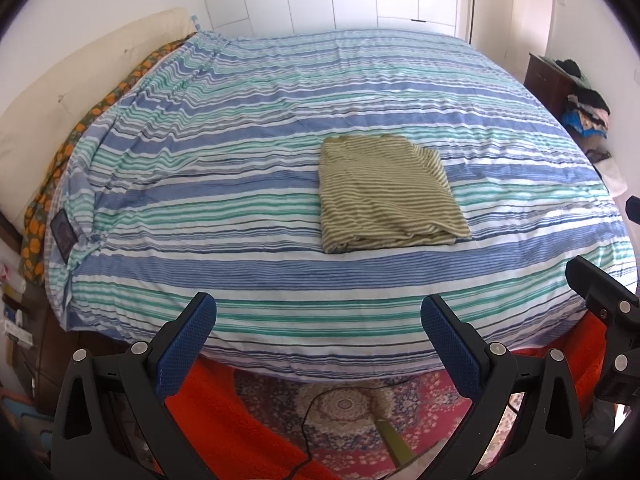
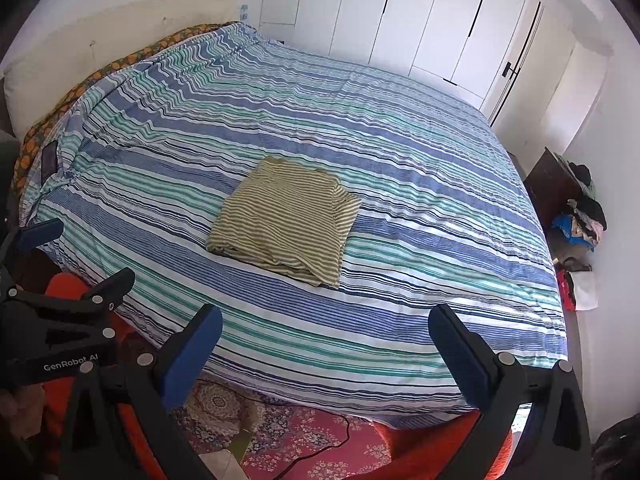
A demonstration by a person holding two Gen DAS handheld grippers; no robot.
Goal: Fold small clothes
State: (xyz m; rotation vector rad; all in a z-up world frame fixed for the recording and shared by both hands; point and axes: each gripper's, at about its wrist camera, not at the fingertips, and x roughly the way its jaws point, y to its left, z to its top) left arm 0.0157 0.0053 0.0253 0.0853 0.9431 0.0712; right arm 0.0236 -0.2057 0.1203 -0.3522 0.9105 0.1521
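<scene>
A folded olive-and-cream striped garment (image 1: pixel 386 192) (image 2: pixel 286 220) lies flat as a rectangle on the bed's striped cover (image 1: pixel 240 160) (image 2: pixel 420 220). My left gripper (image 1: pixel 318 310) hangs open over the bed's near edge, well short of the garment, holding nothing. My right gripper (image 2: pixel 326 320) is open too and empty, also back at the near edge. In the right wrist view the left gripper (image 2: pixel 76 256) shows at the left border. The right gripper's fingers (image 1: pixel 600 284) show at the right edge of the left wrist view.
A cream headboard (image 1: pixel 60 92) and an orange-patterned pillow (image 1: pixel 60 160) bound the bed's left side. White wardrobe doors (image 2: pixel 400 20) stand behind. A dark nightstand (image 2: pixel 554 188) with piled clothes (image 2: pixel 580 220) is at the right. Patterned rug (image 1: pixel 344 412), cable and orange fabric (image 1: pixel 224 420) lie below.
</scene>
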